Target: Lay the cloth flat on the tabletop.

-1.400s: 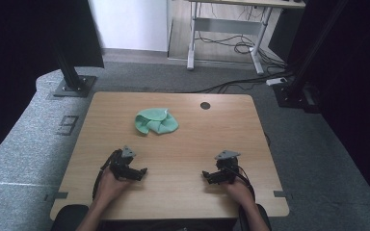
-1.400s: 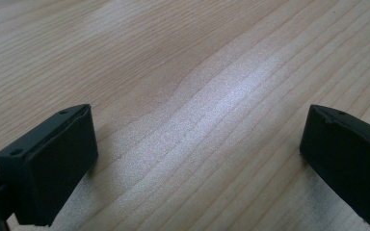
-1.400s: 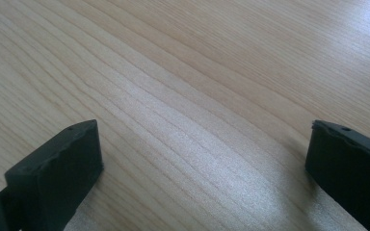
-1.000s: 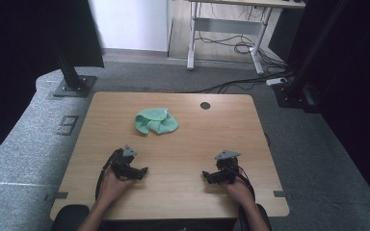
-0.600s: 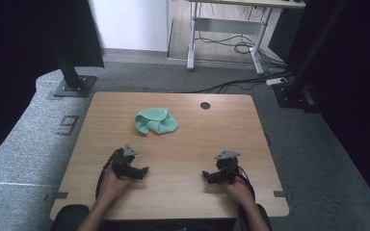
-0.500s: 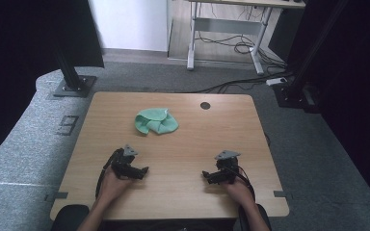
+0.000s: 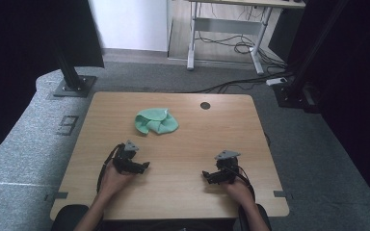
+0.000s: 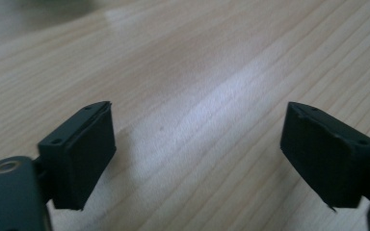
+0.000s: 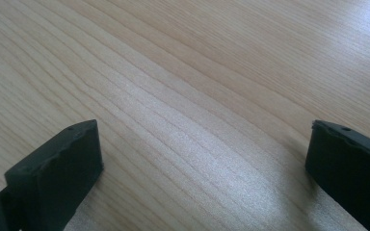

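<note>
Counter of pale wood grain fills the middle of the high view, a rounded-corner slab with one small dark round hole near its far edge. One green cloth lies on it, the single loose thing there: a soft, crumpled mint-green heap, roughly round, with folds bunched toward its middle, resting on the far half of the counter, left of centre. Two claws rest on the near half, one per hand, well apart from each other and from the cloth. The left claw is black, with a grey three-cornered plate on top and a dark cable looping back along the forearm; it sits nearer the cloth than the other. The right claw is the same build, with its own plate and cable. Grey speckled carpet surrounds the counter, and a white-legged desk frame with tangled cables stands beyond it. In the left gripper view, two matte black rectangular pads rise over bare, blurred wood; the left claw stands open with nothing between its jaws, which have just been closing a little. A dim green blur at the top left edge may be the cloth. In the right gripper view, the right claw is spread wide over fine, straight-lined grain, with nothing between its jaws.
</note>
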`<control>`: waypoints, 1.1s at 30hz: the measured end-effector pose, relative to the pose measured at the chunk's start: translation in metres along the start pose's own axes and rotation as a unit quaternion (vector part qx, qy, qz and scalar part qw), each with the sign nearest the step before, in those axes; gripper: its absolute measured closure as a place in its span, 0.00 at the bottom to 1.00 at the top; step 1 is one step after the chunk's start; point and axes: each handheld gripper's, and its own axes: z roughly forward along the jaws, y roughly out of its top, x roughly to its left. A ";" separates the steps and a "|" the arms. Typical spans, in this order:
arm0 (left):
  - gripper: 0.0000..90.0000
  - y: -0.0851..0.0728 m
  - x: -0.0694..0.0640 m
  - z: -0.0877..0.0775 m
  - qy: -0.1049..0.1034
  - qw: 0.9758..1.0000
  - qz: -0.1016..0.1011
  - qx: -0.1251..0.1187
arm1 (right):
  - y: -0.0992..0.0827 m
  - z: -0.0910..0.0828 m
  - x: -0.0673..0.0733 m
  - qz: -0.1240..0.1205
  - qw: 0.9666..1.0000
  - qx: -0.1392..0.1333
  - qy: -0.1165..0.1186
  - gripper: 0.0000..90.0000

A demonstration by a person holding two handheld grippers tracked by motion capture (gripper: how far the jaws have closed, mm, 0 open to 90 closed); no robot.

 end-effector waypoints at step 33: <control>0.54 0.073 0.039 0.015 -0.004 0.999 0.015 -0.027 | 0.000 0.000 0.000 0.000 1.000 0.000 0.000 0.00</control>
